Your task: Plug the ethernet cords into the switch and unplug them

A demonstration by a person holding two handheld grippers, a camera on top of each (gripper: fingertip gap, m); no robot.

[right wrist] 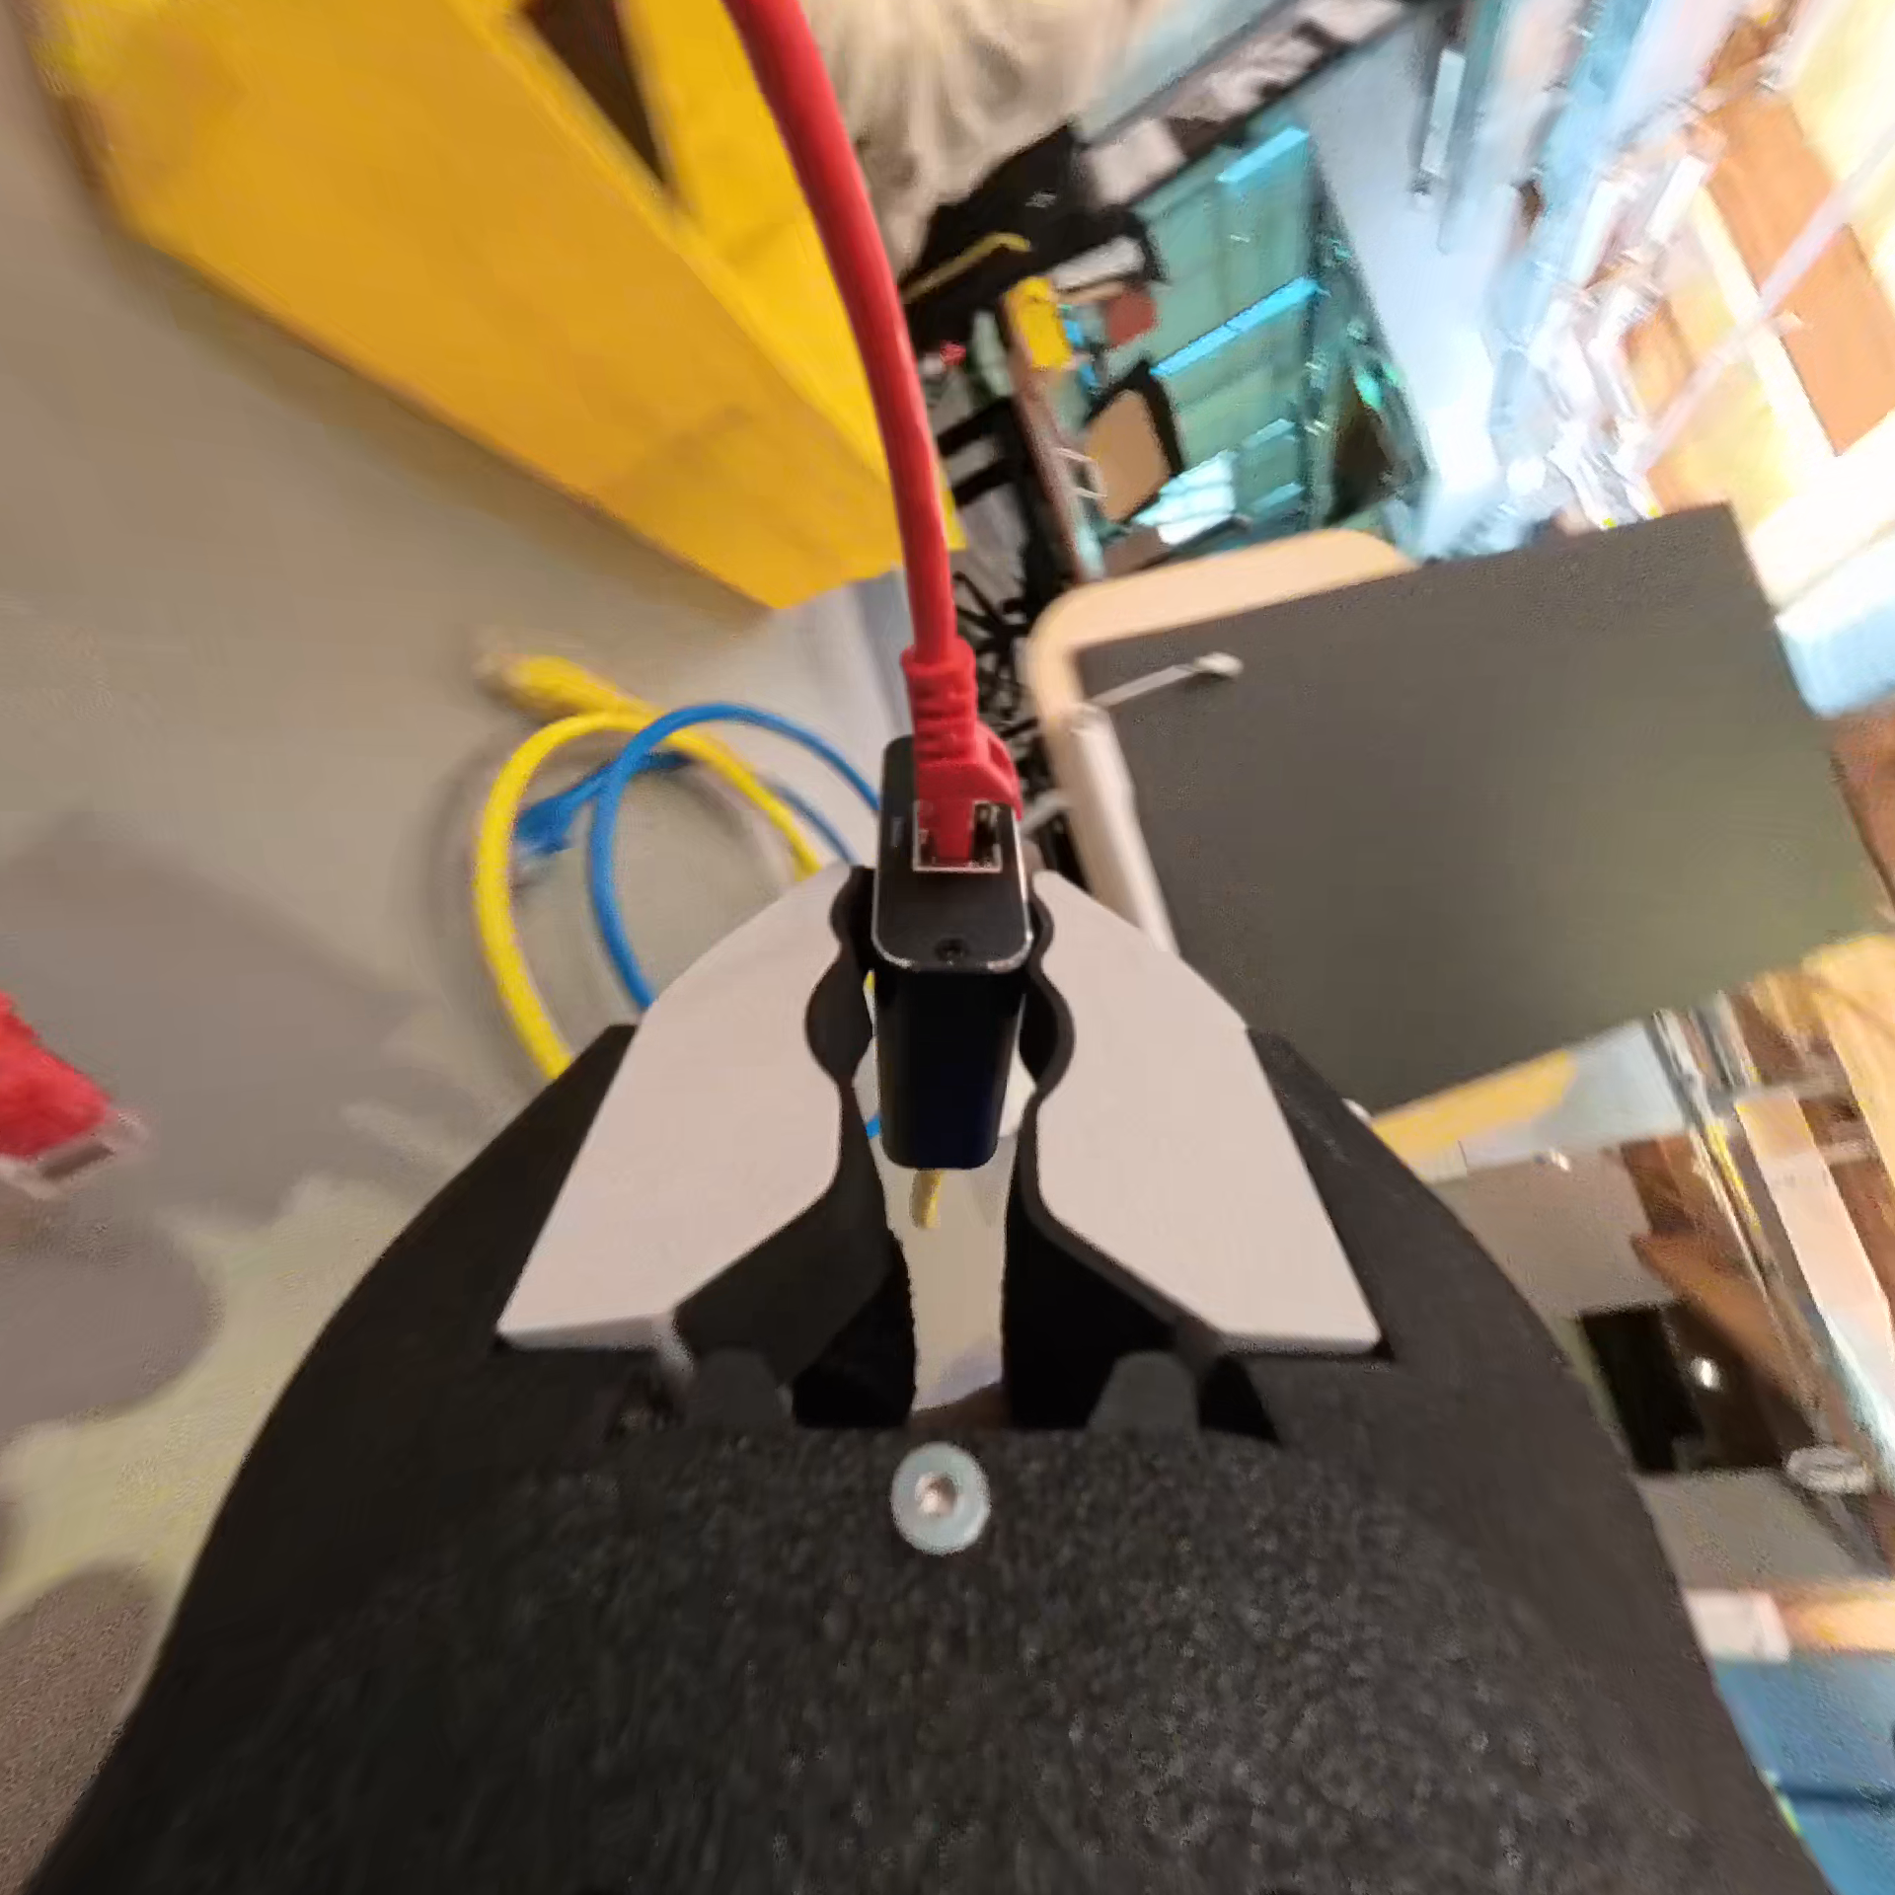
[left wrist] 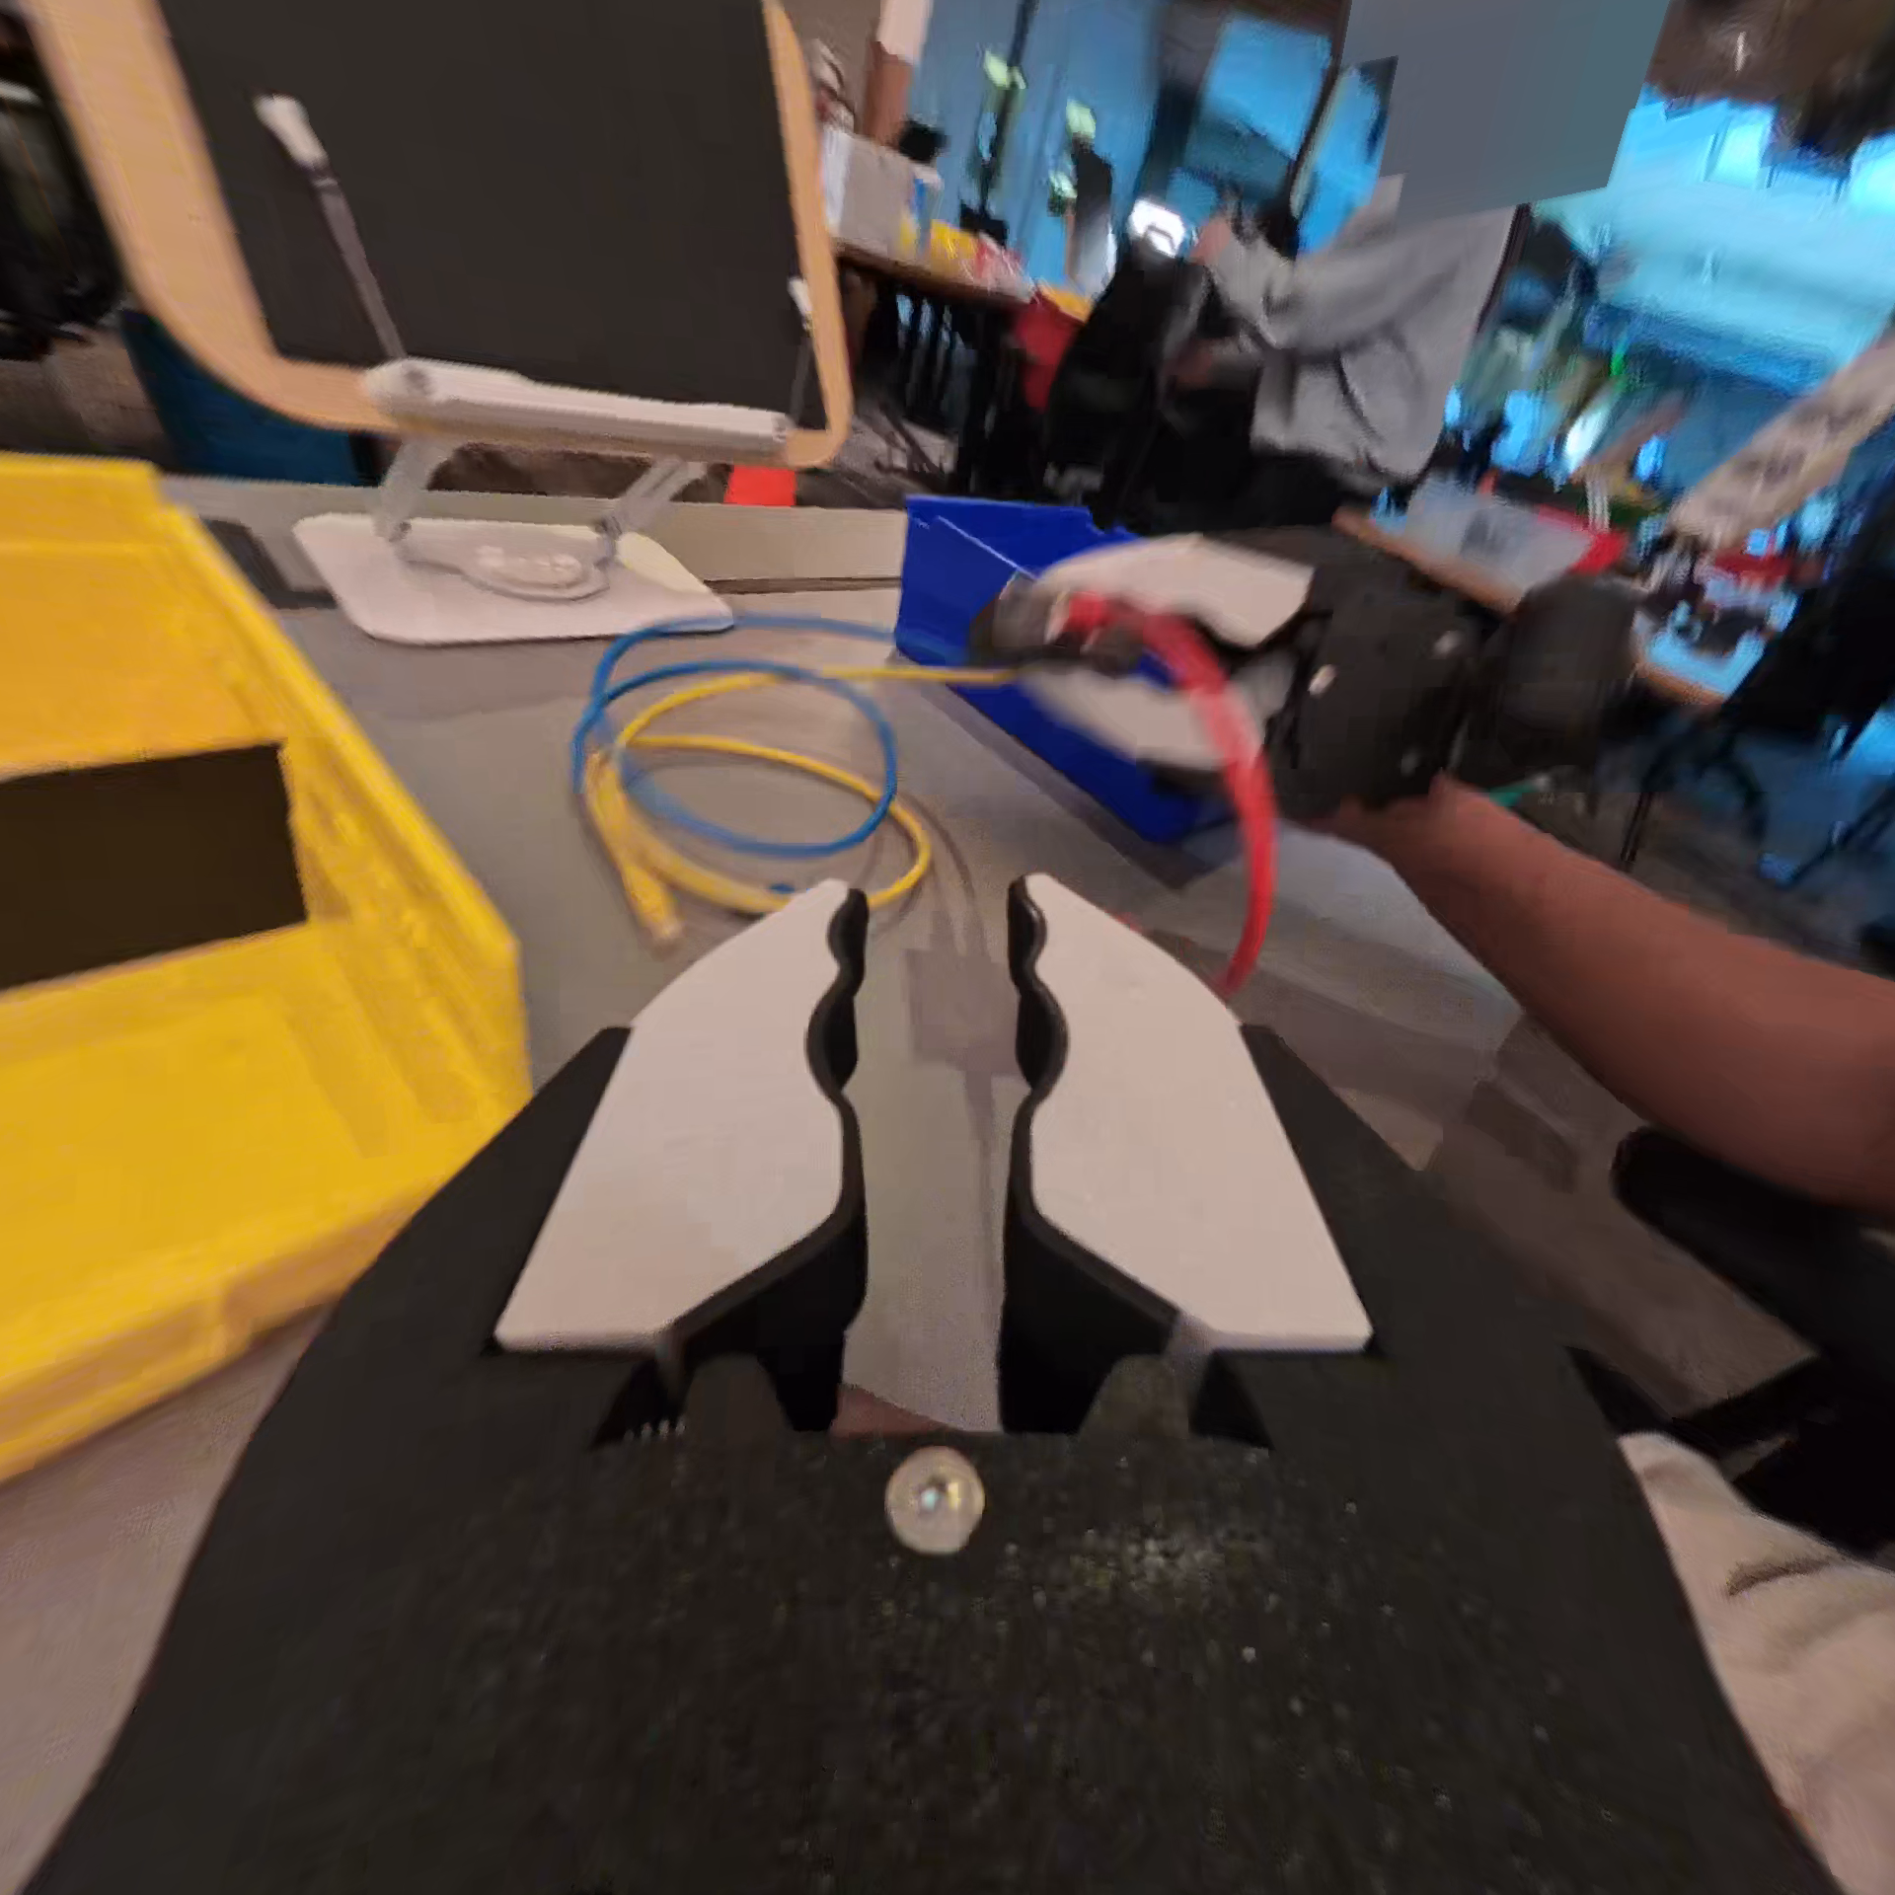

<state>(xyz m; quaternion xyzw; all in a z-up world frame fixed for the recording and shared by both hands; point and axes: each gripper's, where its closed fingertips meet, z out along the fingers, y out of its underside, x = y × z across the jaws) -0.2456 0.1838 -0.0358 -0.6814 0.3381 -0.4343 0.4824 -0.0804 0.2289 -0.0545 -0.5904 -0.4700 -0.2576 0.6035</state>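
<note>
A: What's the right gripper doing?

B: Its jaws are clamped on a small black switch, which sticks out past the fingertips. A red ethernet cord is plugged into the port at the switch's far end, and the cord runs up and away out of the top of the right wrist view.

A: And the left gripper?

B: Nothing in it. Its jaws stand a narrow way apart over the grey table, with bare tabletop showing between them.

A: Where are the other cords?

B: A yellow cord and a blue cord lie coiled together on the table, just beyond the left gripper's tips. One yellow plug points toward the near side.

A: Anything beside them?

B: A yellow bin to the left, a blue bin to the right, and a white stand holding a dark board at the far side. In the left wrist view the right gripper shows blurred above the blue bin, the red cord looping down from it
</note>
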